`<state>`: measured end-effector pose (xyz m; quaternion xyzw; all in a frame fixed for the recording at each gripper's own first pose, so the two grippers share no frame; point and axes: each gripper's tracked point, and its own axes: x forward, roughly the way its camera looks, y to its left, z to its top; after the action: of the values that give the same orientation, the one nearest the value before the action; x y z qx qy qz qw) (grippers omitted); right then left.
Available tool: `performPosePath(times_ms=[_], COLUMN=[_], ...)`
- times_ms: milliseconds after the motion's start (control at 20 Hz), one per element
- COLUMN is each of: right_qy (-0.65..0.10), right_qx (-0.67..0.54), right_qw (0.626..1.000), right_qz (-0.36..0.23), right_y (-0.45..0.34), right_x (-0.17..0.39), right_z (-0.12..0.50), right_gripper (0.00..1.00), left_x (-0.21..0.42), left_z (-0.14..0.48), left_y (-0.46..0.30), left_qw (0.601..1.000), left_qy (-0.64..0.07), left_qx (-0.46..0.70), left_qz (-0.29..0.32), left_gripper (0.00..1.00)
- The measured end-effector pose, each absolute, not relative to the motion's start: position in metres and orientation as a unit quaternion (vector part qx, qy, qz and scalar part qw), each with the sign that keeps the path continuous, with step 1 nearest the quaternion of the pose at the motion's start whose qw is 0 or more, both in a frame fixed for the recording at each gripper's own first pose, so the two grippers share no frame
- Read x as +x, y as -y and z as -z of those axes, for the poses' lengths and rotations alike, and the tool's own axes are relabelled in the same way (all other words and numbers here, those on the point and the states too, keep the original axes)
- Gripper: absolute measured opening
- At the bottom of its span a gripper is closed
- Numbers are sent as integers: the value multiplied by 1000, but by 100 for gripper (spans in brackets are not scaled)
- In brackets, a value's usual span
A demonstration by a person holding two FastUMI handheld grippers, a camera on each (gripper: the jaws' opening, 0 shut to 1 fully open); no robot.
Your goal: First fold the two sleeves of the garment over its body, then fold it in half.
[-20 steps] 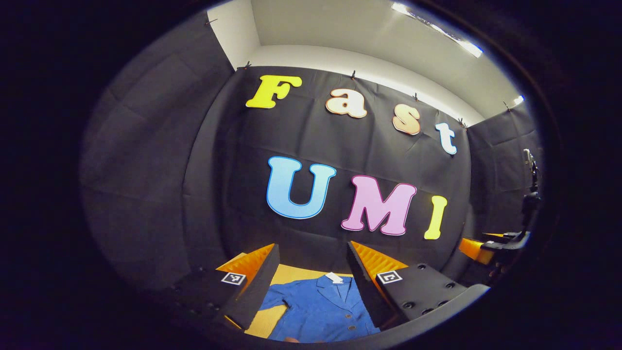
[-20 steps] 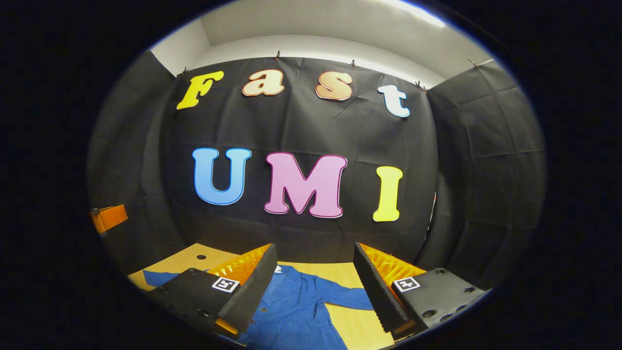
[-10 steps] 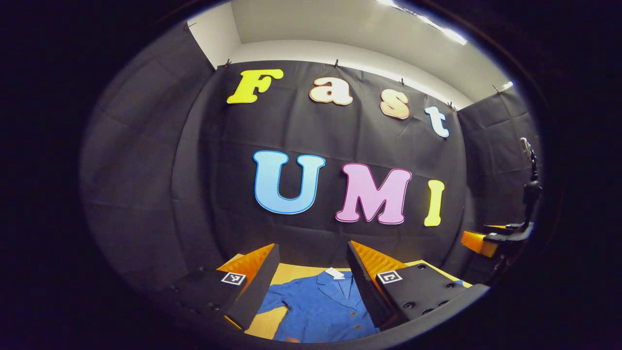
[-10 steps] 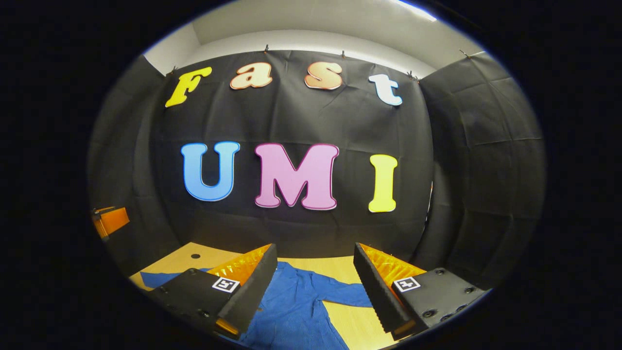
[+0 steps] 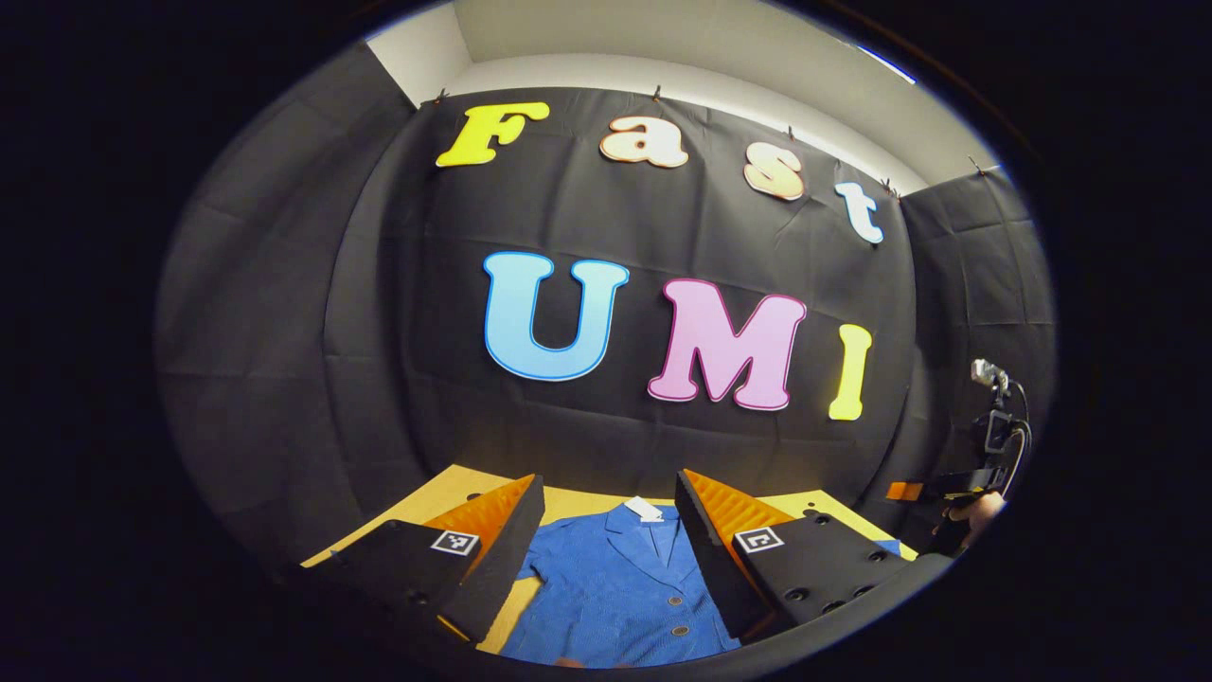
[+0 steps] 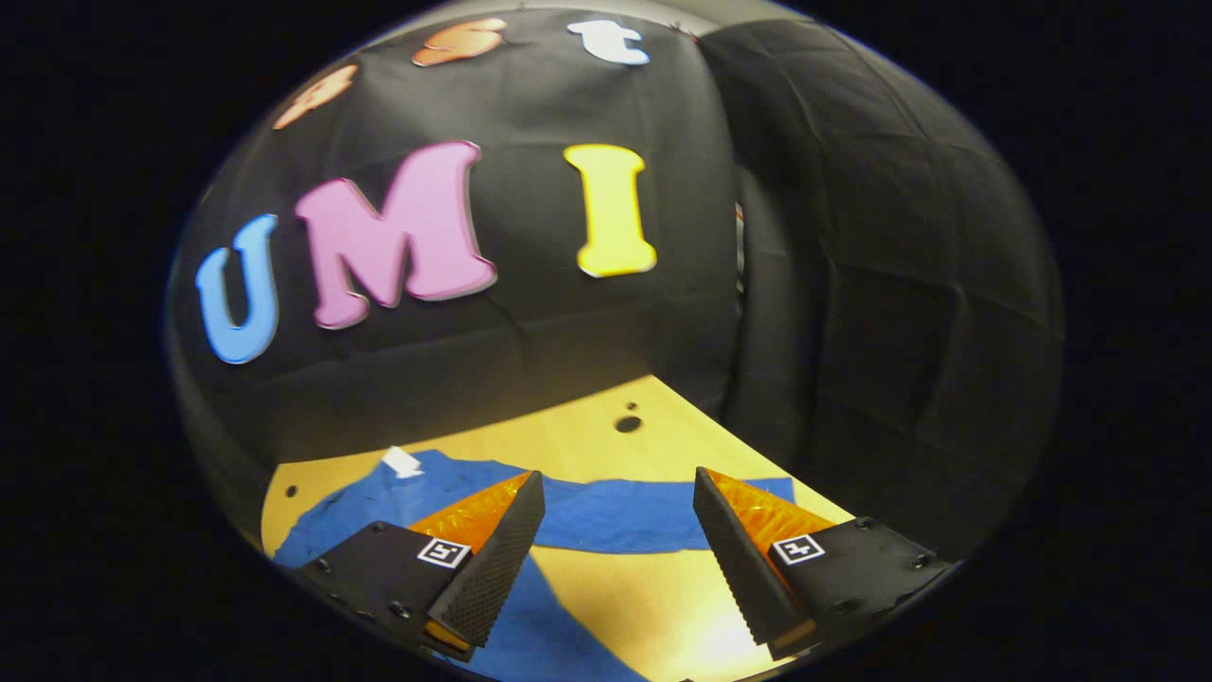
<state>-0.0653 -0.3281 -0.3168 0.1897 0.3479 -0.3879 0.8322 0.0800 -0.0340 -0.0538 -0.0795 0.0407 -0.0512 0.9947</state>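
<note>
Both grippers hang released over the blue garment [image 5: 615, 597], the right gripper [image 6: 615, 559] aiming at its spread sleeve [image 6: 625, 516], probably to fold it first.

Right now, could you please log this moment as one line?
stage: pre-grasp | blue garment: flat, unfolded | sleeve: spread out | left tool: open | right tool: open above sleeve

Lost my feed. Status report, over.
Both grippers, left and right, open, holding nothing. Blue shirt flat on table, sleeve unfolded. Nothing blocking.

Dim booth, lit from overhead — sharp centres, heavy fisheye bending at edges.
</note>
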Motion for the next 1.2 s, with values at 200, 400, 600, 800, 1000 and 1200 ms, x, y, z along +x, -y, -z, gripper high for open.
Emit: performPosePath(times_ms=[200,400,600,800,1000,1200], right_qy=[-470,-527,-550,-541,-544,-542], right_qx=[239,227,264,286,282,319], right_qw=[734,691,654,647,654,639], right_qz=[427,439,447,455,443,444], right_y=[374,420,439,443,442,435], right_x=[-104,-131,-150,-155,-152,-141], right_z=[433,497,541,539,536,537], right_gripper=[98,99,99,99,82,36], left_x=[108,122,126,130,135,127], left_z=[53,62,78,69,60,60], left_y=[62,92,126,155,170,176], left_qw=[995,991,985,979,979,977], left_qy=[-58,-93,-125,-131,-118,-120], left_qx=[-64,-54,-47,-64,-64,-73], left_qz=[57,76,105,140,156,159], left_gripper=[81,81,80,80,81,81])
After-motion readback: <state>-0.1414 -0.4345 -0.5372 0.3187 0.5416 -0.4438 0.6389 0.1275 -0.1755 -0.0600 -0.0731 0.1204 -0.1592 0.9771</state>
